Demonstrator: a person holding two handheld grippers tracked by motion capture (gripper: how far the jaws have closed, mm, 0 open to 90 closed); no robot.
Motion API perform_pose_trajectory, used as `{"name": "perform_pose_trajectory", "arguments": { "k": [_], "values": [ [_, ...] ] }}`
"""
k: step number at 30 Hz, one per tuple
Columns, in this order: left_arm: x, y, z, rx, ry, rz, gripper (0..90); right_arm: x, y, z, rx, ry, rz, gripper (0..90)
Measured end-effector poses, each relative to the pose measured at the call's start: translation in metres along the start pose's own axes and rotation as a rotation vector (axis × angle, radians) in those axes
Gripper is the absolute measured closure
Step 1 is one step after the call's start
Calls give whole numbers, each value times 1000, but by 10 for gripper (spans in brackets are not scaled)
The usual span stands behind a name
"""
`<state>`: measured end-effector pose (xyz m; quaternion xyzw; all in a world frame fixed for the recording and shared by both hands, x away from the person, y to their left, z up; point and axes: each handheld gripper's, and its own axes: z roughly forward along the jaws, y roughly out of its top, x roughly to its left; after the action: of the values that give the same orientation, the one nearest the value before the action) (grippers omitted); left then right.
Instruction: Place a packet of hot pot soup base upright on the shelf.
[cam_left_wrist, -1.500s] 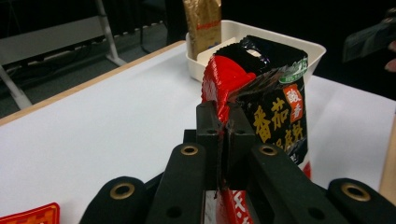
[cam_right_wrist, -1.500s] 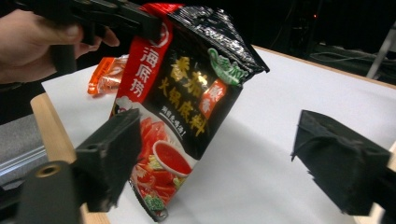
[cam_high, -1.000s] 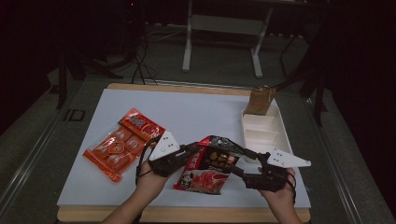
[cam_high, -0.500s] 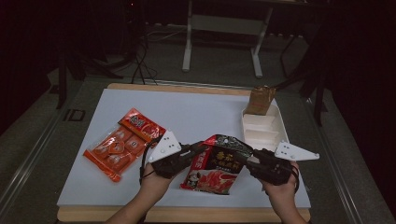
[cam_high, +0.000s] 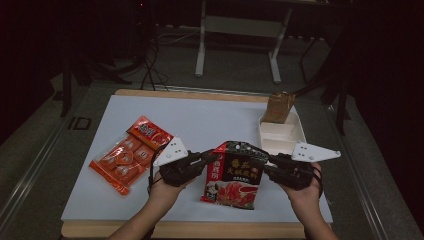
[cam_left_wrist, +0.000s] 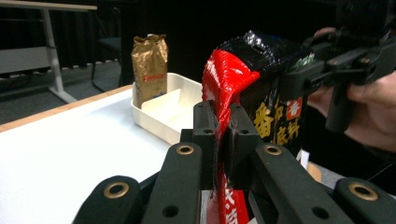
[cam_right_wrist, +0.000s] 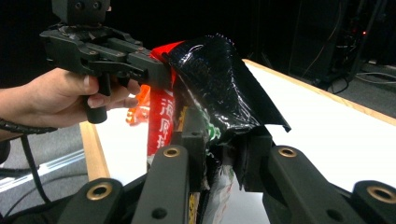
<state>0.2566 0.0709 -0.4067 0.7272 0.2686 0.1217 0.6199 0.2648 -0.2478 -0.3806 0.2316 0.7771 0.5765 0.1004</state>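
A red and black printed packet (cam_high: 235, 175) hangs upright over the front of the white table top (cam_high: 210, 120), held between both grippers. My left gripper (cam_high: 212, 159) is shut on its red left edge; in the left gripper view the pads (cam_left_wrist: 205, 128) pinch that red edge (cam_left_wrist: 223, 93). My right gripper (cam_high: 262, 165) grips the black right edge. Its jaws have just been closing, and in the right gripper view the crumpled black foil (cam_right_wrist: 219, 84) sits between the fingers (cam_right_wrist: 254, 154). The left gripper (cam_right_wrist: 161, 70) shows across the packet there.
An orange-red packet of small snacks (cam_high: 132, 152) lies flat at the left. A white divided tray (cam_high: 295, 131) stands at the right, with a brown paper bag (cam_high: 279, 106) upright at its far end. The wooden table edge (cam_high: 200, 230) runs along the front.
The packet has come up from lying flat to hanging upright. My right gripper moved in, closed on its right edge and rose a little. The left gripper kept its hold.
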Motion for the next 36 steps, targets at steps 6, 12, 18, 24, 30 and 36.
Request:
{"name": "perform_pose_trajectory", "arguments": {
  "k": [6, 12, 18, 24, 30, 36],
  "values": [
    [4, 4, -1, -12, -16, -41, 703, 1, 10, -8, -7, -2, -25, 772],
    [6, 3, -7, -6, 19, -36, 486, -3, 22, -21, -41, -19, -30, 773],
    [9, -3, -16, -5, 8, -72, 324, -12, 35, -36, -78, -70, -50, 771],
    [11, -12, -19, 38, -10, -65, 162, -27, 49, -51, -119, -112, -54, 771],
    [13, -25, -19, 62, -14, -65, 46, -43, 62, -64, -156, -177, -75, 771],
    [19, -42, -20, 82, 7, -74, 9, -59, 72, -71, -156, -249, -100, 771]
  ]
}}
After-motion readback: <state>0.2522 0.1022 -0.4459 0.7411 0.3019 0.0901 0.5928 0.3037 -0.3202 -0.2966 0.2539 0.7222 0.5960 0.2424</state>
